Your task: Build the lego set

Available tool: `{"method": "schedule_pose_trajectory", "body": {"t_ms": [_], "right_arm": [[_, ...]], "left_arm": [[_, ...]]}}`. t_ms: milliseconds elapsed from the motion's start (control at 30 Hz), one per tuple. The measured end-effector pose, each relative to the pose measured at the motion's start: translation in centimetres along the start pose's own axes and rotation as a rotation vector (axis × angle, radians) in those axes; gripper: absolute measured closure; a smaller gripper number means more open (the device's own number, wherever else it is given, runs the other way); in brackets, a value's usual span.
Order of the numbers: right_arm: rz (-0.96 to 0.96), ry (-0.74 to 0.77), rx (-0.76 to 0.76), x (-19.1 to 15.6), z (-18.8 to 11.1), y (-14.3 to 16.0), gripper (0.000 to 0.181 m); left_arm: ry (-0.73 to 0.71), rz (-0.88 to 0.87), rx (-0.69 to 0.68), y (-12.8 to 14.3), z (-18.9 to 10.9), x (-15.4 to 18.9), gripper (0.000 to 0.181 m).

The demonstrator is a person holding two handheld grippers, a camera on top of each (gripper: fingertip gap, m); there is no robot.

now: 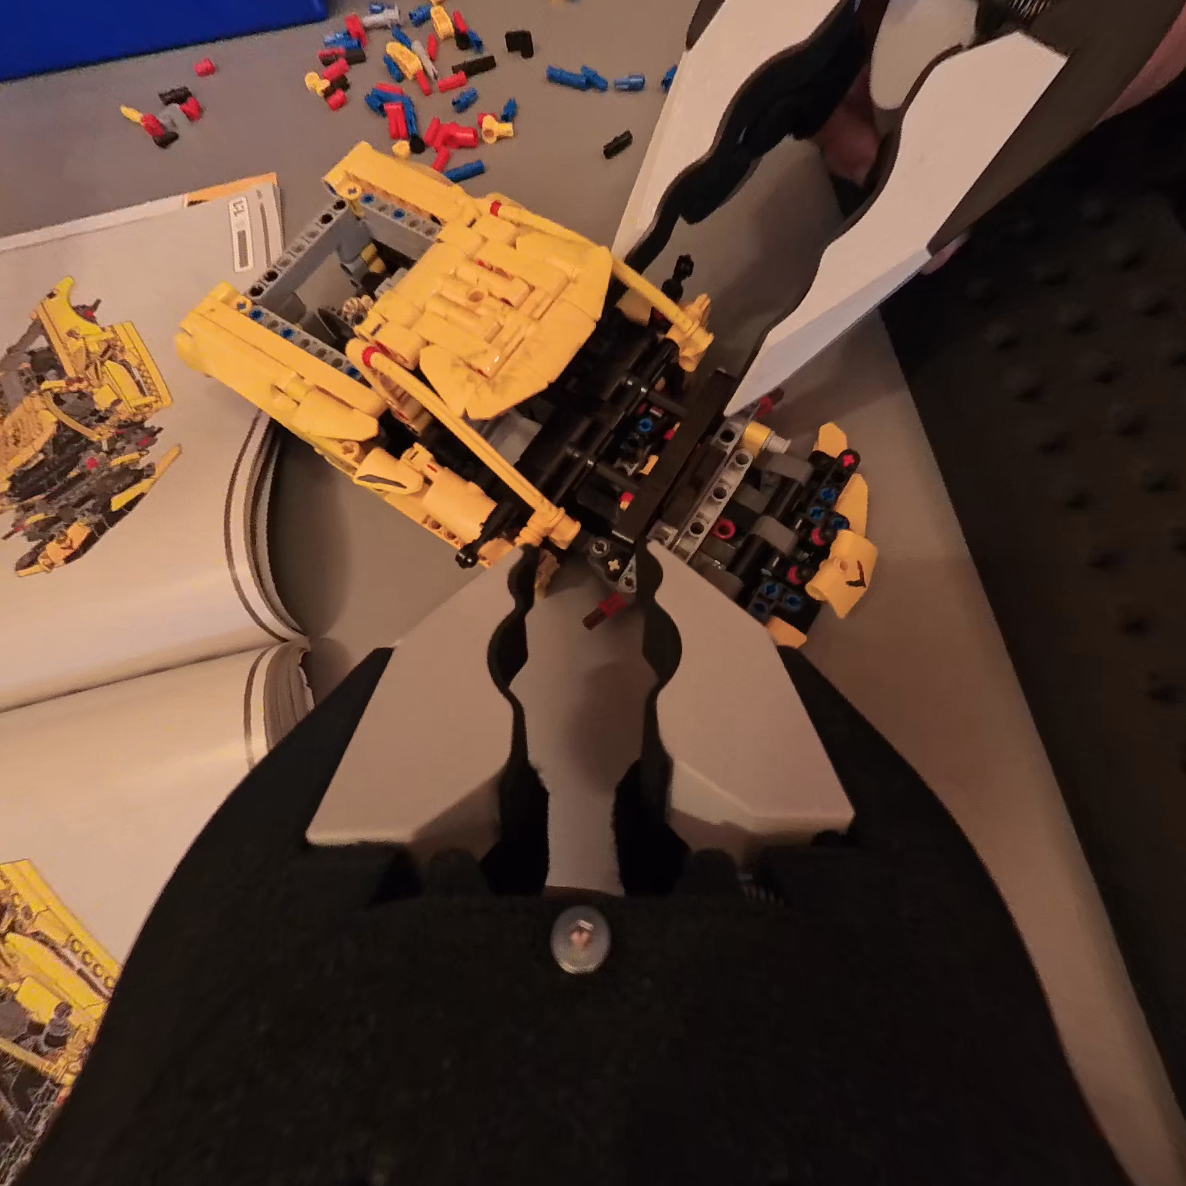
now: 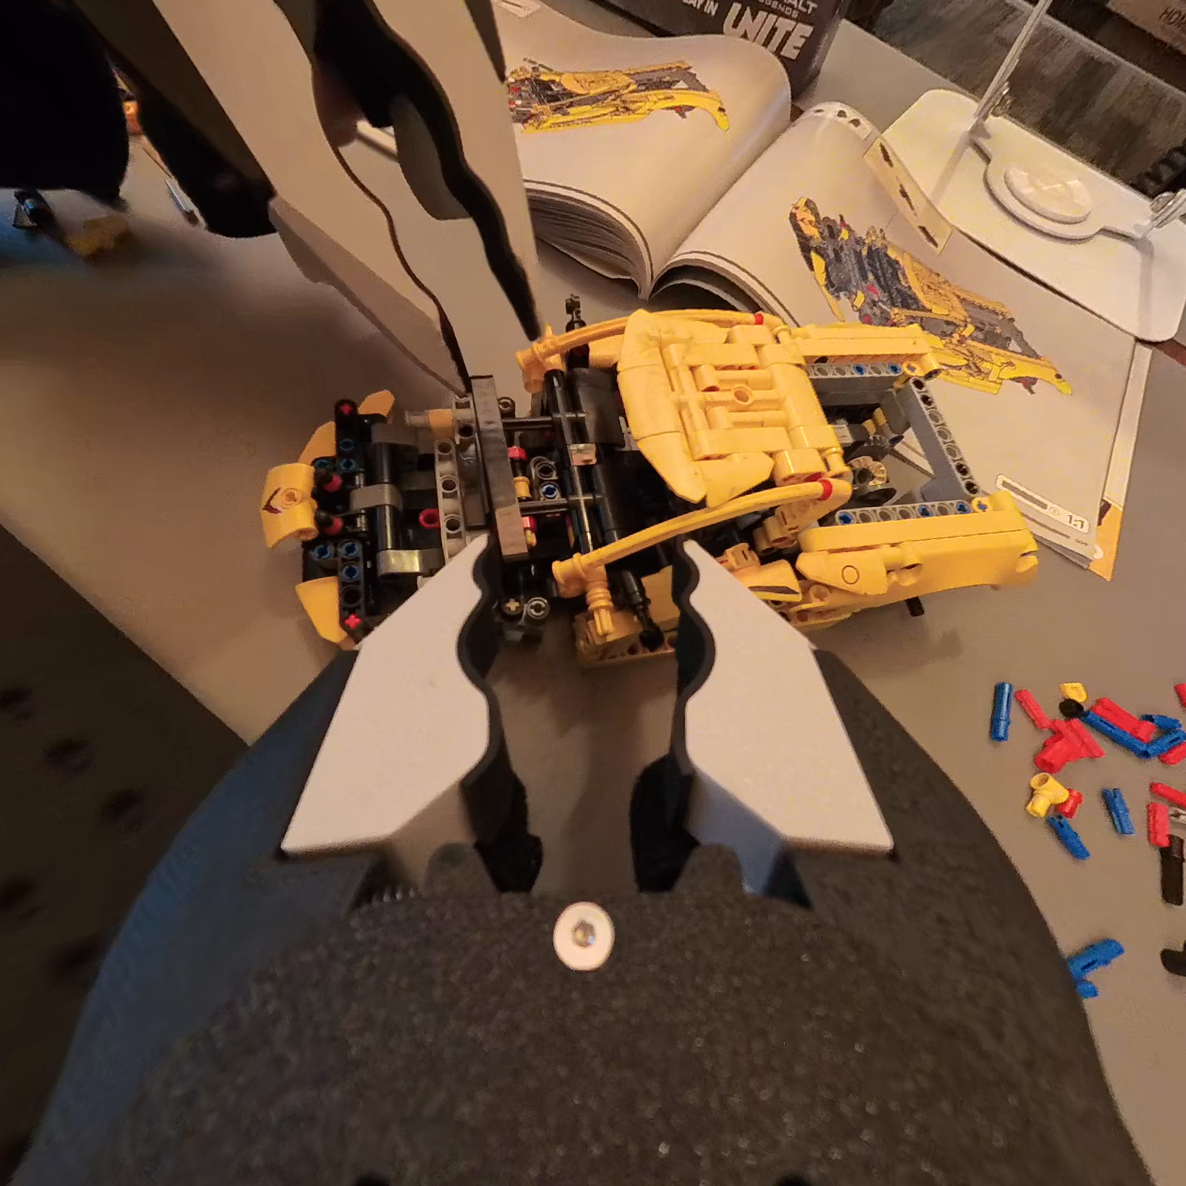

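Resting on a grey table (image 1: 334,552), a half-built yellow lego car (image 1: 488,334) lies between two hand-held grippers. Much of its black underframe is hard to make out, and both grippers' white fingers cover parts of it.

In the left wrist view, the left gripper (image 1: 581,568) has its fingers a moderate gap apart, tips at the near edge of the car around a grey corner piece and a small red pin; whether they press it cannot be told.

In the right wrist view, the right gripper (image 2: 581,552) is open fairly wide, fingertips straddling the car's near side (touching is unclear).

An open instruction booklet (image 2: 738,212) lies beyond the car. Loose red, blue and yellow pins (image 1: 411,83) are scattered on the table. A blue container (image 1: 128,29) is cut off at the far left, contents unseen.
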State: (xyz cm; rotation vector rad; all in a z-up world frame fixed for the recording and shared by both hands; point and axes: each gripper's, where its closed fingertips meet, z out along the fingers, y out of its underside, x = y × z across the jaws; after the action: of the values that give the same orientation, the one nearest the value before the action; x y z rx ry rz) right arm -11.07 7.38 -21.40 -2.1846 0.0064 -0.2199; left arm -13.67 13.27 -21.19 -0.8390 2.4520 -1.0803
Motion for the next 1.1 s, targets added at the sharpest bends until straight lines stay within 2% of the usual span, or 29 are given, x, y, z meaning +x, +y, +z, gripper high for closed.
{"method": "schedule_pose_trajectory", "body": {"t_ms": [367,500,600,667,800,967,1100], "right_arm": [[0.03,-0.022,-0.001,0.1,0.1,0.1,0.137],[0.033,-0.02,0.002,0.2,0.0,0.1,0.133],[0.023,-0.014,0.022,0.0,-1.3,-0.7,0.128],[0.005,-0.046,0.006,-0.8,-1.9,-1.7,0.131],[0.004,-0.143,-0.083,-2.7,-0.6,-3.0,0.128],[-0.079,-0.118,-0.193,-2.3,1.4,-2.3,0.128],[-0.07,-0.047,-0.198,-2.0,1.7,-1.8,0.132]], "left_arm": [[-0.015,-0.01,-0.013,-0.1,0.2,-0.6,0.149],[-0.053,0.011,-0.016,-0.2,-0.1,-1.0,0.145],[-0.035,-0.001,0.06,-0.2,-0.8,-0.8,0.143],[-0.019,-0.013,0.109,-0.3,-1.1,-0.7,0.144],[0.132,-0.071,0.104,0.2,-0.5,1.1,0.144],[0.119,-0.064,0.142,0.2,0.7,1.0,0.144],[0.122,-0.067,0.121,0.9,1.7,1.1,0.149]]}}
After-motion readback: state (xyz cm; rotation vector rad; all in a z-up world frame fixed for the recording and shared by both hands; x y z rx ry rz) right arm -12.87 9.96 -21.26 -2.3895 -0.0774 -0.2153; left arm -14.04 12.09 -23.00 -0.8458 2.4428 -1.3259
